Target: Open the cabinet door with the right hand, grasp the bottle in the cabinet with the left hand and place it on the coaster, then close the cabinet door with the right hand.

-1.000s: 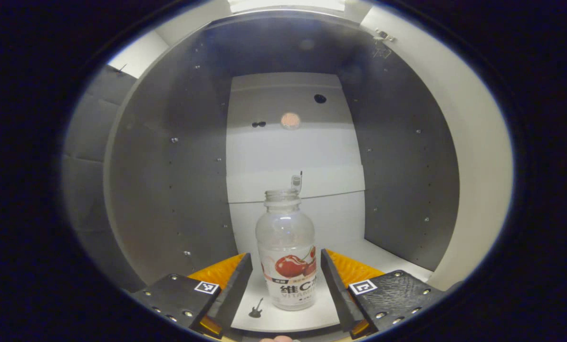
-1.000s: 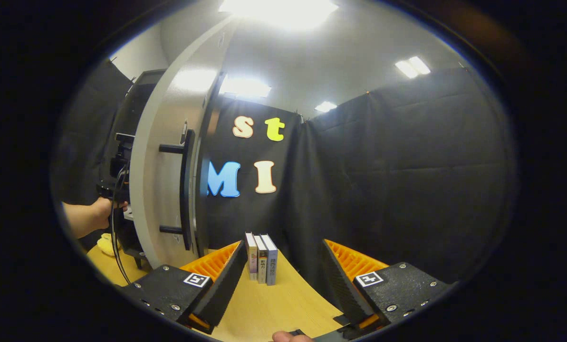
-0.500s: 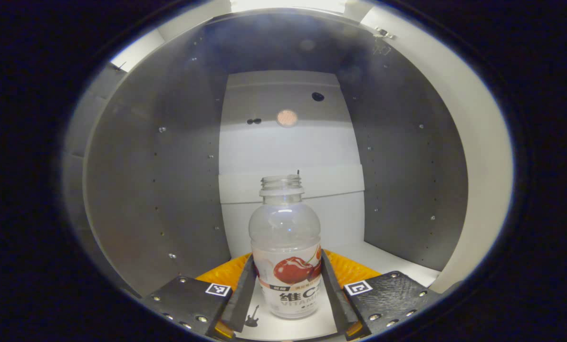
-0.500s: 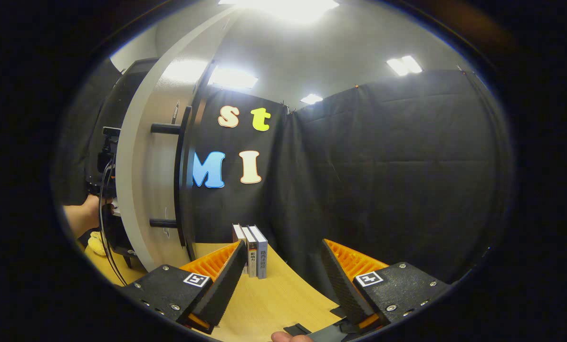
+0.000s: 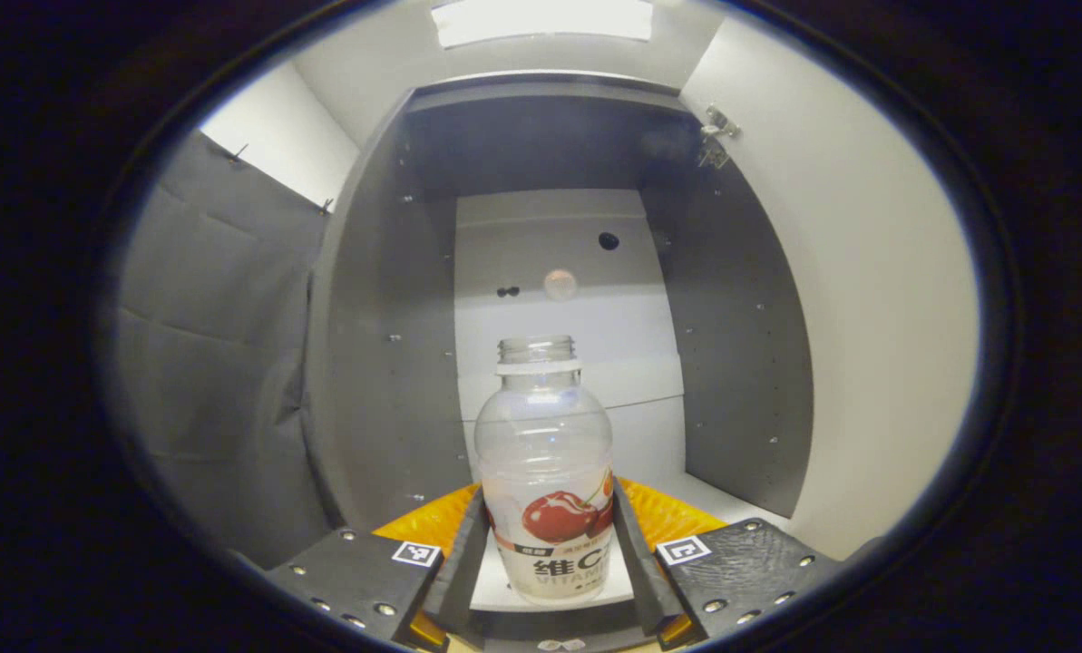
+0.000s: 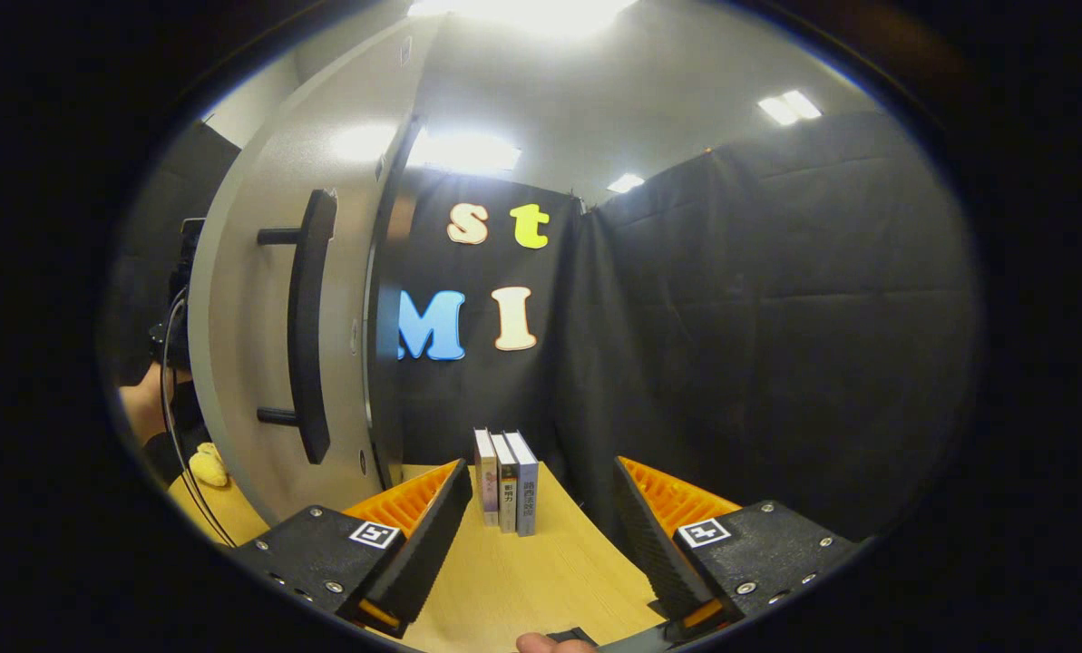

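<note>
A clear, capless bottle (image 5: 545,481) with a cherry label stands upright between the fingers of my left gripper (image 5: 545,567), which is shut on its lower half. Behind it, the cabinet (image 5: 386,345) is open, with grey side walls and a white back panel. The bottle is at the front edge of the cabinet floor. The open cabinet door (image 5: 867,308) shows its white inner face on the right. In the right gripper view my right gripper (image 6: 536,535) is open over the table with nothing in it. The door (image 6: 241,345) and its black bar handle (image 6: 309,317) are to its left.
Three books (image 6: 506,490) stand upright on the wooden table (image 6: 522,580) ahead of the right gripper. A person's hand (image 6: 146,408) and a yellow object (image 6: 207,464) show past the door's left edge. A door hinge (image 5: 713,136) sits at the cabinet's top right.
The left gripper closed on the bottle, then drew back so the cabinet looks farther away. The right gripper shifted, so the door handle now looks larger and nearer.
</note>
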Demonstrator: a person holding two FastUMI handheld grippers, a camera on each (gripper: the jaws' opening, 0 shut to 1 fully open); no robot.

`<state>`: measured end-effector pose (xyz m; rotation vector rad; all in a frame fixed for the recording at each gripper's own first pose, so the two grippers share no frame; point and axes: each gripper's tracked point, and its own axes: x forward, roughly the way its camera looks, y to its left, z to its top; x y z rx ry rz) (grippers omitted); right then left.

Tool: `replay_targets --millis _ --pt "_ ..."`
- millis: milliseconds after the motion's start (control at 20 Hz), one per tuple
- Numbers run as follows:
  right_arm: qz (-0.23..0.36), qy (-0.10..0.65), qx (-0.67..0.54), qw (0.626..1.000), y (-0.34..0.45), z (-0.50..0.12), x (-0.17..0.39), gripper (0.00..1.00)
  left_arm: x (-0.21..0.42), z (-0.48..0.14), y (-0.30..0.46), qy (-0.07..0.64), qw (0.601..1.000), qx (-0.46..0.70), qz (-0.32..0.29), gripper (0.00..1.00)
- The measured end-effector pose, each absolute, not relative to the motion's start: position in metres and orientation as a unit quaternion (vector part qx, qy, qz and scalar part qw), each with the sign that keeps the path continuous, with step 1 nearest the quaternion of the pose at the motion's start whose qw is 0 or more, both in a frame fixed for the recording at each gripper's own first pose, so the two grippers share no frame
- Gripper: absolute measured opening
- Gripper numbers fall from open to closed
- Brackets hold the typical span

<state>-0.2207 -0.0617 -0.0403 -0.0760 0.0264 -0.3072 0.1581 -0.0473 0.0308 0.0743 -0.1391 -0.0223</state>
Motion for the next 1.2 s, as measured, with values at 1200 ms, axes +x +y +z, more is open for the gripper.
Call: replay_targets --millis 1200 --pt "0.031 0.18 -0.069 0.981 -0.024 -0.155 -0.212 0.93 -0.126 -0.257 0.033 0.018 0.976 0.054 0.209 0.71"
